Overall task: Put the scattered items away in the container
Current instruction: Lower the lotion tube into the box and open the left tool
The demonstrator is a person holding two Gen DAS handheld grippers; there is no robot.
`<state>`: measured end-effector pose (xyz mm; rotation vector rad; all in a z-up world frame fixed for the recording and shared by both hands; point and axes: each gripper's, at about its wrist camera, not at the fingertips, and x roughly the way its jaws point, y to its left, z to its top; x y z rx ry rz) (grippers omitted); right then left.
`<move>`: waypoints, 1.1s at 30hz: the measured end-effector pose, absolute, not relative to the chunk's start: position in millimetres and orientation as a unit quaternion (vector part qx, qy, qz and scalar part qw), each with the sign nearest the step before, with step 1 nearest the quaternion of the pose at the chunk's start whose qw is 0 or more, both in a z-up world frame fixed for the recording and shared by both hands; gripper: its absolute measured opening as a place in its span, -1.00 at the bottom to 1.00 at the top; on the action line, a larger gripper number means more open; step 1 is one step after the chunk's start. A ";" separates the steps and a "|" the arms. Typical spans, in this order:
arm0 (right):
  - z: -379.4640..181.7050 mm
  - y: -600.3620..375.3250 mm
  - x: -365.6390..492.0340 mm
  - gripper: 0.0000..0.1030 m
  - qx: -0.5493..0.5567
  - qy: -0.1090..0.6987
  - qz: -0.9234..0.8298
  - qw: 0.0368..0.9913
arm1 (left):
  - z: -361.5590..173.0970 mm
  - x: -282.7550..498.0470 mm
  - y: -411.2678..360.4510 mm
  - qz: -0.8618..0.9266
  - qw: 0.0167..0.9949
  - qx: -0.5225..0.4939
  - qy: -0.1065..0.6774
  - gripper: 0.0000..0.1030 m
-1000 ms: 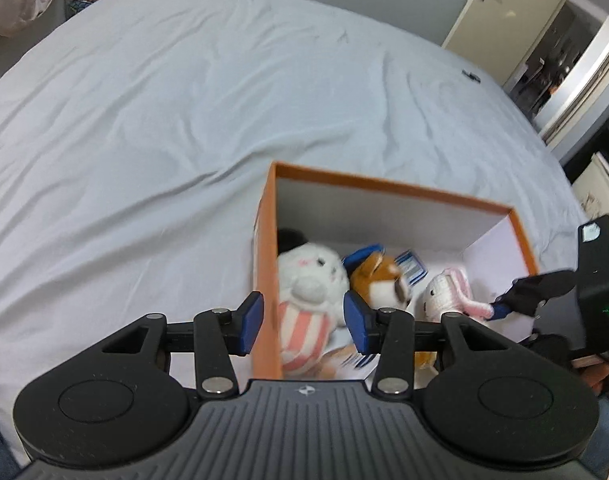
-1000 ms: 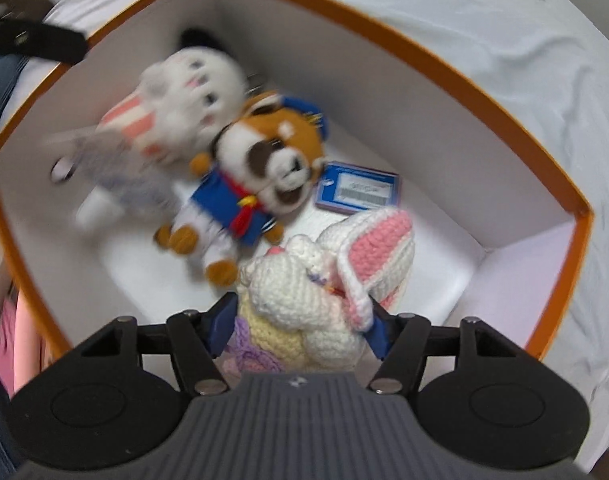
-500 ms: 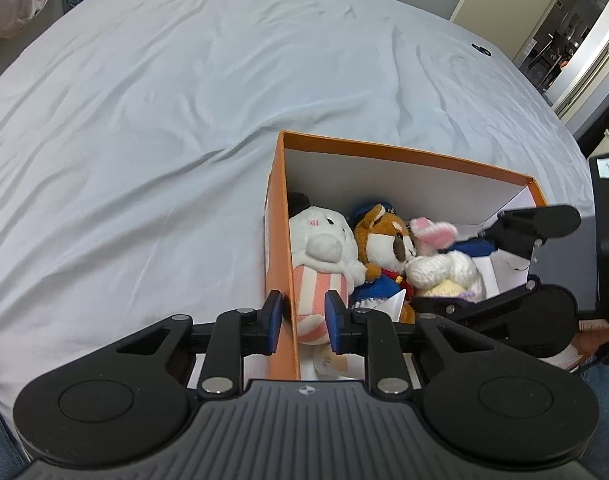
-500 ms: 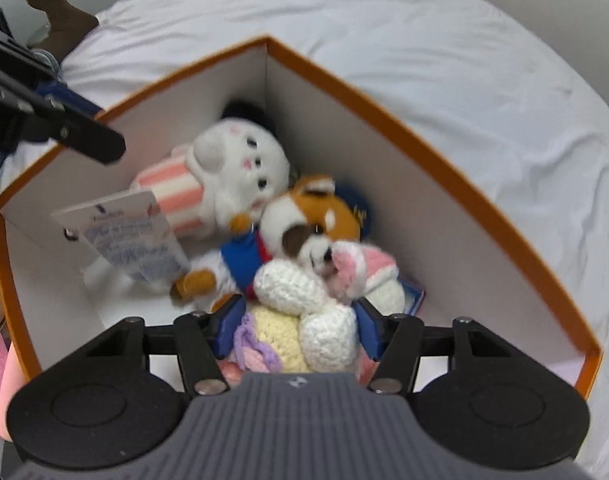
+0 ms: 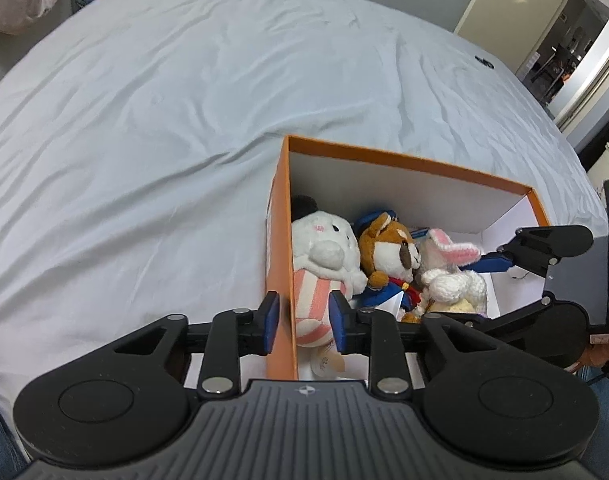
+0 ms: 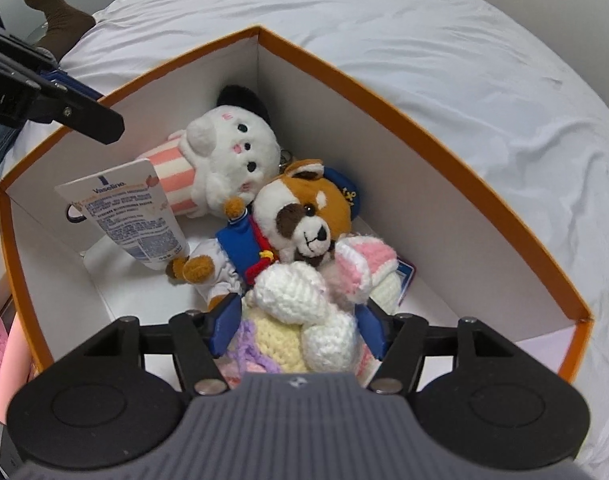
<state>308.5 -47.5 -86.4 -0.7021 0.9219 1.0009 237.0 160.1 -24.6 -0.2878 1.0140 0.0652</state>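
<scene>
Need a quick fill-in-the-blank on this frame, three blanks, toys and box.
1. The box has a rim coloured ____.
2. The right tongs are closed on the crocheted ____.
3. The dog plush wears a jacket coloured ____.
4. The tube is printed with the brand ____.

Missing words: orange; bunny; blue; Vaseline

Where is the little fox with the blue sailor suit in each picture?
Left wrist view: the fox plush sits right of centre inside the orange box, between the white striped plush and the crochet bunny.
Right wrist view: the fox plush lies mid-picture, just above the bunny.
Shared landmark: the box's orange rim.
</scene>
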 end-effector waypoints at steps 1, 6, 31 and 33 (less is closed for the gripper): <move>-85.8 -45.0 307.7 0.33 -0.313 0.415 0.451 0.725 | -21.5 234.7 159.7 0.033 0.867 -0.134 0.479 -0.38; -72.0 -49.6 300.3 0.41 -0.294 0.408 0.439 0.744 | -6.0 223.1 155.3 0.021 0.878 -0.131 0.459 -0.38; -64.2 -109.9 257.9 0.41 -0.208 0.425 0.339 0.813 | -31.6 224.3 102.5 -0.043 0.873 -0.044 0.483 -0.93; -65.9 -113.5 260.6 0.42 -0.198 0.432 0.336 0.813 | -30.6 223.9 101.6 -0.038 0.874 -0.033 0.484 -0.96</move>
